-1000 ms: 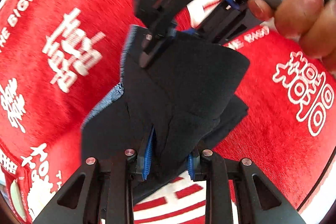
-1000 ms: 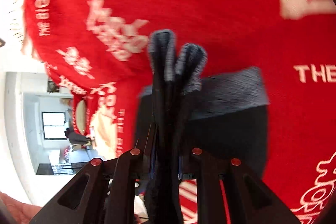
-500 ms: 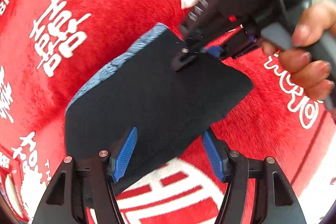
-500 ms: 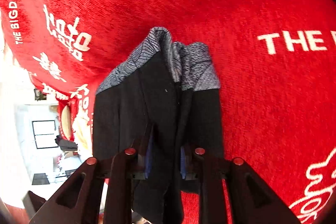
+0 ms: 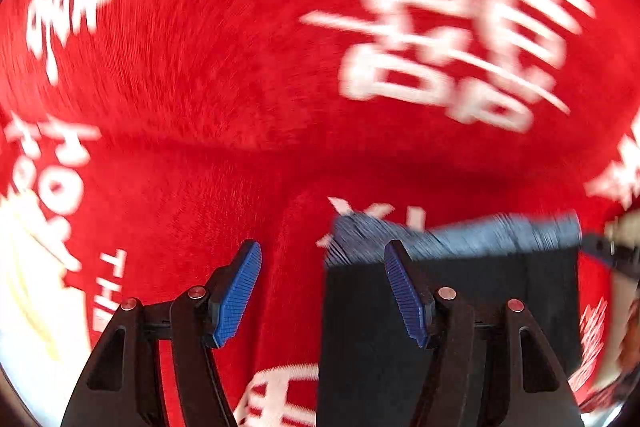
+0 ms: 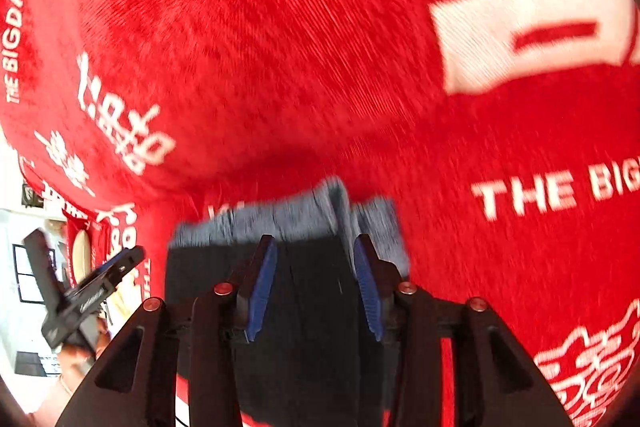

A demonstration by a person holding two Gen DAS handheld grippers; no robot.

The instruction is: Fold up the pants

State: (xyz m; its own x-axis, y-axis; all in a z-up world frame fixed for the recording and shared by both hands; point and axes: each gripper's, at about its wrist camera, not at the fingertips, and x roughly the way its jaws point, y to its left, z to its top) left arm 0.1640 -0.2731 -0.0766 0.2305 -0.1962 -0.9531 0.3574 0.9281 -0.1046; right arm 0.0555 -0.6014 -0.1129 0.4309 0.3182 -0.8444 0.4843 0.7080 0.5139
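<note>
While both grippers are letting go, the sensible thing is a clean release: lift each one straight up off the cloth so no pad drags a layer and spoils the fold, then check the edges line up before any last tuck. The left gripper [image 5: 322,291] has had its jaws opening and now stands wide apart with only red cover between its blue pads [image 5: 236,295]; it holds nothing, and the pants [image 5: 452,327] lie off to its four o'clock, partly behind its right-hand finger. The right gripper [image 6: 314,285] has also just been opening; its jaws are parted about halfway, astride the pants [image 6: 312,307], and the pads look clear of the fabric, though motion blur makes that hard to swear to. In my judgement the fold is close to done, so the main risk is a fingertip snagging the top layer on the way out. The garment looks like a compact dark rectangle, black or very deep navy, with a lighter grey-blue ribbed waistband [image 6: 288,217] along its twelve o'clock edge, bunched into a small ridge near the right gripper. It rests flat on a plush red blanket [image 6: 280,47] printed with white characters and lettering. Seen from the right wrist, the left gripper sits at about eight o'clock, well apart from the pants
</note>
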